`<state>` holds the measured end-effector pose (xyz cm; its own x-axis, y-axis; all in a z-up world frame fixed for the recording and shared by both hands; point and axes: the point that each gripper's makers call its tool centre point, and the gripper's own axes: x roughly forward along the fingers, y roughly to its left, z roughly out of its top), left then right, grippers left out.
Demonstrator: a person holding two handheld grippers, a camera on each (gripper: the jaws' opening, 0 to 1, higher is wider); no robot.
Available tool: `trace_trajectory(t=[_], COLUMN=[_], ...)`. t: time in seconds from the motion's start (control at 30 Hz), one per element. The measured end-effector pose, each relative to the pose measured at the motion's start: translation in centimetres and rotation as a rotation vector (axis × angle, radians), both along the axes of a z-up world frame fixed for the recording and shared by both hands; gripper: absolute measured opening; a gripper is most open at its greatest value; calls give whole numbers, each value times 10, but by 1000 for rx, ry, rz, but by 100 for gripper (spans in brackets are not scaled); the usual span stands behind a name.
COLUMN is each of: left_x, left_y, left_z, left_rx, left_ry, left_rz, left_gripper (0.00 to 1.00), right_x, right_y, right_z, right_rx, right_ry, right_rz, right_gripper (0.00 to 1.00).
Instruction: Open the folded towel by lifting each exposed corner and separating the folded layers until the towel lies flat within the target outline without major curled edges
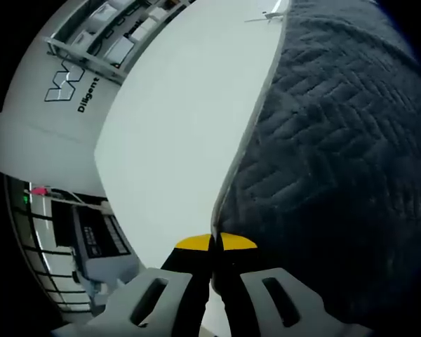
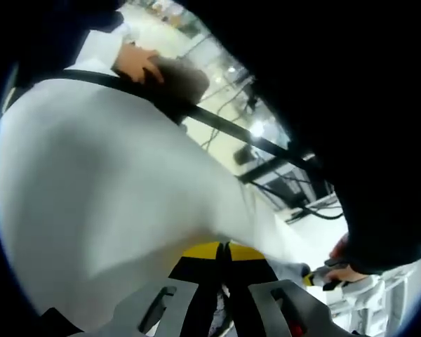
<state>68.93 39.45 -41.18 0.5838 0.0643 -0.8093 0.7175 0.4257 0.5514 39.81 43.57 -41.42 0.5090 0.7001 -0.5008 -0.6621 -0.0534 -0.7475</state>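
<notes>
Left gripper: jaws clenched on the towel's pale edge, yellow tips pressed together with the hem between them. Dark quilted towel spreading right of that edge and up the view. White table bare left of the towel, wide open room there as far as the table's rim. Beyond the rim, a wall with a logo and shelves.

Right gripper: jaws closed tight, yellow tips meeting against a pale cloth bulging up left of them; cannot tell whether cloth is pinched. Dark sleeve above and right of the gripper, a hand right of the tips.
</notes>
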Motion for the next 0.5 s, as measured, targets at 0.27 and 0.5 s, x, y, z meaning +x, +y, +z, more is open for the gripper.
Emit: trace_trajectory(t=[0.27, 0.5], left_x=[-1, 13], left_y=[-2, 7], left_z=[0, 14], left_rx=[13, -6], left_ry=[7, -58], left_rz=[-6, 67], left_gripper=[1, 24], right_x=[1, 0], right_y=[0, 6], right_z=[0, 14], right_rx=[-9, 55], right_ry=[-23, -7], right_rz=[5, 62], right_gripper=[0, 14])
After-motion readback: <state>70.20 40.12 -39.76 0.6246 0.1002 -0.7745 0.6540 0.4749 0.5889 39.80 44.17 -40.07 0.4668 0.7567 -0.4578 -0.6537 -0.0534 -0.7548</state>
